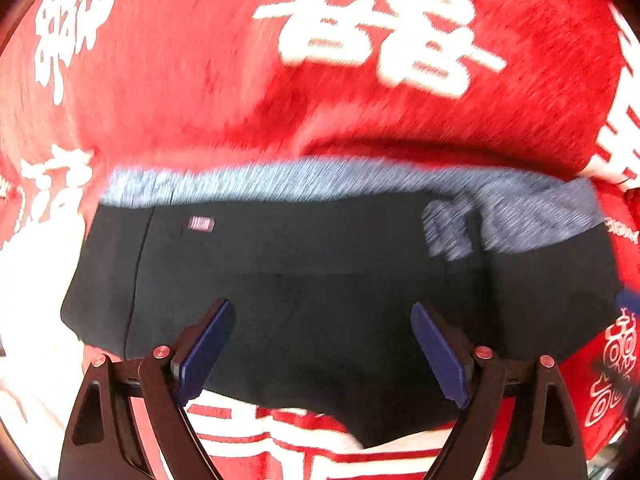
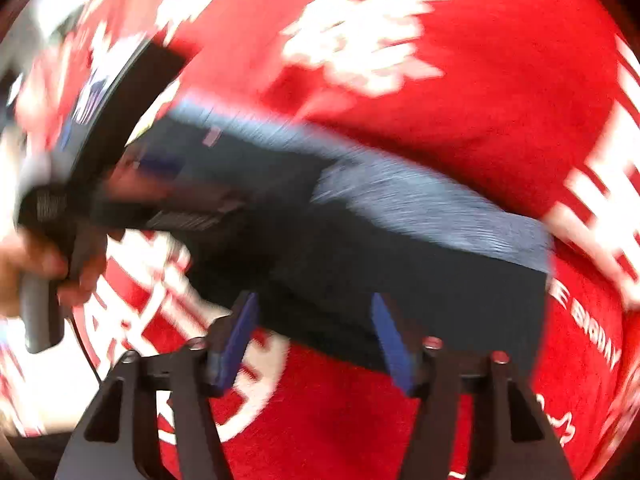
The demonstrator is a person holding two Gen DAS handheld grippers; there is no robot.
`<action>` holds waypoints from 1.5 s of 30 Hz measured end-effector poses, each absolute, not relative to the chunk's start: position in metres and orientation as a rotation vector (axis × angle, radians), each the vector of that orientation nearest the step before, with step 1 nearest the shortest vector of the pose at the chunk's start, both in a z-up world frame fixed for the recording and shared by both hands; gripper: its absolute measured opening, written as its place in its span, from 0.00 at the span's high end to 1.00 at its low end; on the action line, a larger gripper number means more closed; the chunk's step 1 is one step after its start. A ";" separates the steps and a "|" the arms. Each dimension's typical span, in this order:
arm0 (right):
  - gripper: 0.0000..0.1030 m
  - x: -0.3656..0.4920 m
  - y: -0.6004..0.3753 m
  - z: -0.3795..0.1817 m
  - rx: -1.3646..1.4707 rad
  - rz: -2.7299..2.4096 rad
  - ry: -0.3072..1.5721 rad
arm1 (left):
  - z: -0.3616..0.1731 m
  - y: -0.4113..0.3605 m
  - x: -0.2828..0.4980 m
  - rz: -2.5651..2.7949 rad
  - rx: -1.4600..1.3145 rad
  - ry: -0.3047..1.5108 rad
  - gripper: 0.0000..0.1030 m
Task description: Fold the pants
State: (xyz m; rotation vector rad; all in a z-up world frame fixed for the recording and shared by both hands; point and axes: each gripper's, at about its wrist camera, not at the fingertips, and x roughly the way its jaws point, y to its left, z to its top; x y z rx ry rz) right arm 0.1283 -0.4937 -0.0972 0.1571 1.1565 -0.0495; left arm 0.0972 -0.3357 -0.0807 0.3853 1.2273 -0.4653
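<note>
Pants (image 1: 320,272) folded, grey waistband edge far side, red blanket (image 1: 180,100) all around, both jaws wide, empty

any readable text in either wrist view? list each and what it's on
Large white double-happiness character "囍": on the red blanket.
Small white print at the blanket's edge: Latin capitals, too blurred to quote.
Small striped label on the black pants: too small to read.
Other white characters on the blanket: blurred or cropped.
</note>
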 end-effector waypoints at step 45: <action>0.54 0.152 -0.465 -0.143 0.236 0.043 1.308 | -0.128 -0.291 0.056 -0.291 0.319 1.385 0.00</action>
